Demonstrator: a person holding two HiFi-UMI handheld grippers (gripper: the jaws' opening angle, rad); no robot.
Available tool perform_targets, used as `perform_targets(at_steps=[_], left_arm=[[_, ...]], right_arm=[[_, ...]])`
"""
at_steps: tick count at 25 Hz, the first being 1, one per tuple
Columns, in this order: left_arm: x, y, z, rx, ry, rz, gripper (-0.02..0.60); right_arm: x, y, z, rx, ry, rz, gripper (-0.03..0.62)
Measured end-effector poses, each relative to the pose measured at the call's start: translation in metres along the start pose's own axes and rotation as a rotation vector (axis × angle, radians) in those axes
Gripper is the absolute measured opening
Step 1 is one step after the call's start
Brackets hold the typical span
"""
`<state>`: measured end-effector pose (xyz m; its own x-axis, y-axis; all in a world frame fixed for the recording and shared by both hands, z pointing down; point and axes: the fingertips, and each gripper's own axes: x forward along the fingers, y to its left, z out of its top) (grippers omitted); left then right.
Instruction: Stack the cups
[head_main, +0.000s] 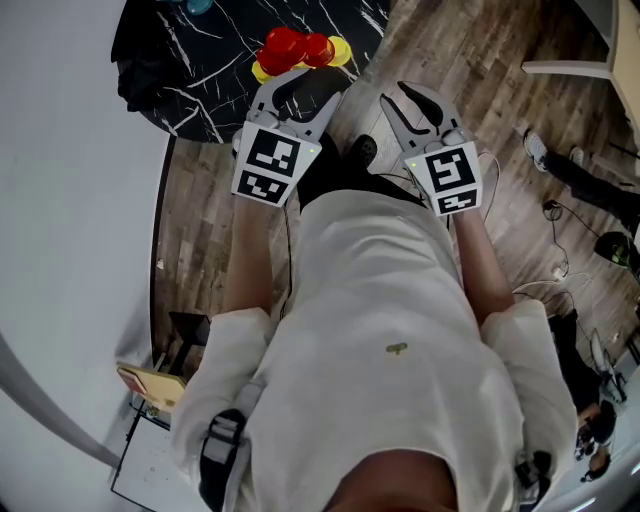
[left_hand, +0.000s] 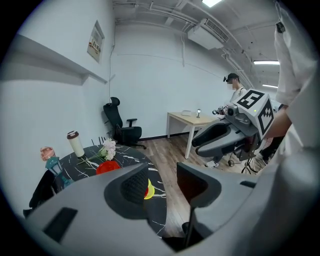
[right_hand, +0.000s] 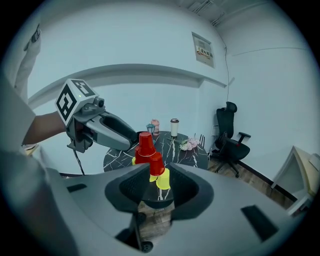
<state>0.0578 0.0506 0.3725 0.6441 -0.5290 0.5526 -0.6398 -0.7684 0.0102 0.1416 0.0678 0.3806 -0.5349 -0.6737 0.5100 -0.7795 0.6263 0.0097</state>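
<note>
Left tongs (head_main: 298, 90) spread, right tongs (head_main: 415, 105) half-spread; nothing between either pair. Held side by side short of table (head_main: 200, 70), aimed at cups (head_main: 298, 50) piled at its near edge. Probably lining up a first pick.

Your cups (head_main: 297, 47) stand mouth-down in a tight pile at the near edge of the black marbled surface (right_hand: 186, 154). The red cups (right_hand: 145, 142) sit on top, 1 of them highest, with yellow cups (right_hand: 163, 179) beneath them.
</note>
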Motion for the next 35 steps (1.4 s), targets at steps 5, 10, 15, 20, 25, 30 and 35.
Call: perform_targets(at_steps=[5, 10, 15, 20, 25, 30, 35], left_arm=[[-0.004, -0.01, 0.0, -0.04, -0.03, 0.007, 0.158], [-0.011, -0.015, 0.0, -0.056, -0.049, 0.012, 0.135], [-0.013, -0.015, 0.003, -0.068, -0.067, 0.008, 0.118], [-0.015, -0.015, 0.003, -0.074, -0.074, 0.01, 0.101], [-0.019, -0.017, 0.003, -0.085, -0.094, 0.023, 0.081], [-0.024, -0.015, 0.001, -0.107, -0.114, 0.041, 0.063], [-0.03, -0.014, 0.005, -0.112, -0.135, 0.06, 0.038]], right_arm=[[-0.004, 0.005, 0.004, -0.006, -0.014, 0.014, 0.102], [-0.006, 0.01, 0.008, -0.009, -0.028, 0.021, 0.081], [-0.004, 0.014, 0.012, -0.009, -0.038, 0.033, 0.068], [-0.003, 0.02, 0.016, 0.001, -0.048, 0.042, 0.044], [-0.003, 0.025, 0.02, 0.002, -0.056, 0.06, 0.035], [-0.005, 0.028, 0.024, 0.001, -0.07, 0.067, 0.026], [-0.008, 0.03, 0.032, 0.002, -0.088, 0.066, 0.009]])
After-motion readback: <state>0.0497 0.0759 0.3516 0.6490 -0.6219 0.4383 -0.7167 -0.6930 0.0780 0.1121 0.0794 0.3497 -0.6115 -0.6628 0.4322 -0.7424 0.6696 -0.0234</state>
